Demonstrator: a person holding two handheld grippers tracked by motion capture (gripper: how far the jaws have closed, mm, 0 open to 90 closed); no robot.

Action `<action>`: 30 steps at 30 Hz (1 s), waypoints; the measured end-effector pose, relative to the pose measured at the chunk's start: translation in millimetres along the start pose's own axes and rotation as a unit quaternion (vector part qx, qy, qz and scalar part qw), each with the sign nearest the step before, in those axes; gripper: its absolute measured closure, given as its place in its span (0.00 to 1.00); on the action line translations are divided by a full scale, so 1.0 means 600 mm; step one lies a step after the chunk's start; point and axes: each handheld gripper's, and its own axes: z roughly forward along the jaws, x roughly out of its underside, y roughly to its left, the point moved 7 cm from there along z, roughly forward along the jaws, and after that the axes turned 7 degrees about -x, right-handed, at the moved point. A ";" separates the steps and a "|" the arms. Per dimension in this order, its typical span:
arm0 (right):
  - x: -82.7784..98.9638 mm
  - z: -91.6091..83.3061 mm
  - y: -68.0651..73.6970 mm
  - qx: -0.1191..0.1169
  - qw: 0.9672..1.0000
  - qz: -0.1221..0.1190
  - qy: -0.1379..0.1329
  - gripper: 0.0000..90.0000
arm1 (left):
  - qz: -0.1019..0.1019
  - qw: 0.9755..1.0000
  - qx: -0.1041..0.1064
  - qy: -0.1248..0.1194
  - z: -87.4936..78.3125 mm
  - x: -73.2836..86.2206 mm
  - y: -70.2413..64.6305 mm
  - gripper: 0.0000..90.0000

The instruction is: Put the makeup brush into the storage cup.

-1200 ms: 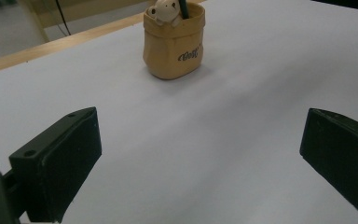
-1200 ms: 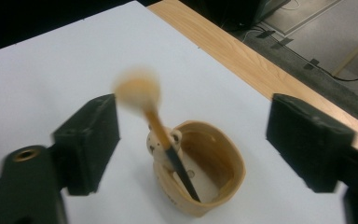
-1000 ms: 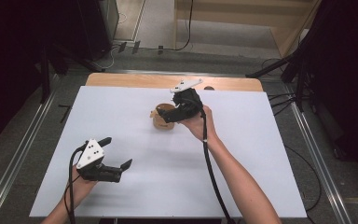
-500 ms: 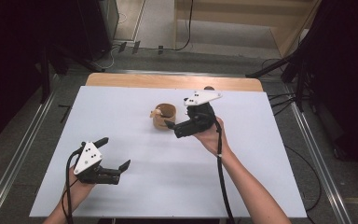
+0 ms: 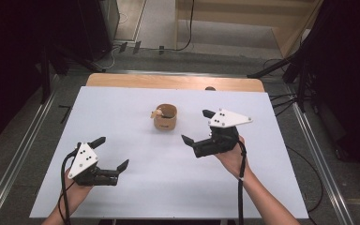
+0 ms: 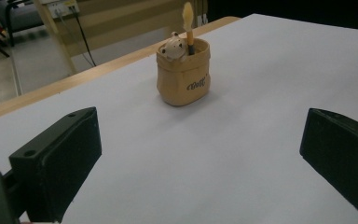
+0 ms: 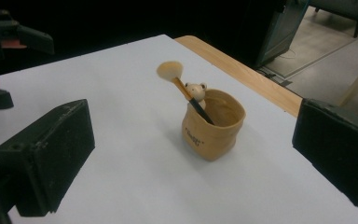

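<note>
High view: a tan cup point(image 5: 165, 118) stands upright mid-table with a brush point(image 7: 182, 88) leaning inside. The right gripper point(image 5: 196, 126) just right of it and the left gripper point(image 5: 109, 153) near-left both gape, grasping nothing, likely ready to reach.

I see the tan cup point(image 5: 165, 117) mid-table, both grippers (jaws spread) apart from it: left gripper point(image 5: 108, 154), right gripper point(image 5: 197, 126).

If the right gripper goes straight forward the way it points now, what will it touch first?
Probably the tan cup holding a brush: it sits between the right gripper's open fingers in its own view, bare table before it. Depth is unclear.
</note>
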 end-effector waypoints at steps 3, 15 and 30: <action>0.012 -0.019 0.004 0.006 1.000 -0.003 -0.011 0.00 | 0.005 1.000 -0.003 -0.005 -0.008 -0.003 -0.001 0.00; 0.079 -0.075 0.016 0.037 0.999 0.007 -0.020 0.00 | 0.000 1.000 -0.009 -0.008 -0.031 0.005 -0.001 0.00; 0.148 -0.126 0.010 0.094 0.995 0.041 -0.019 0.00 | -0.007 1.000 -0.019 0.003 -0.054 0.028 0.007 0.00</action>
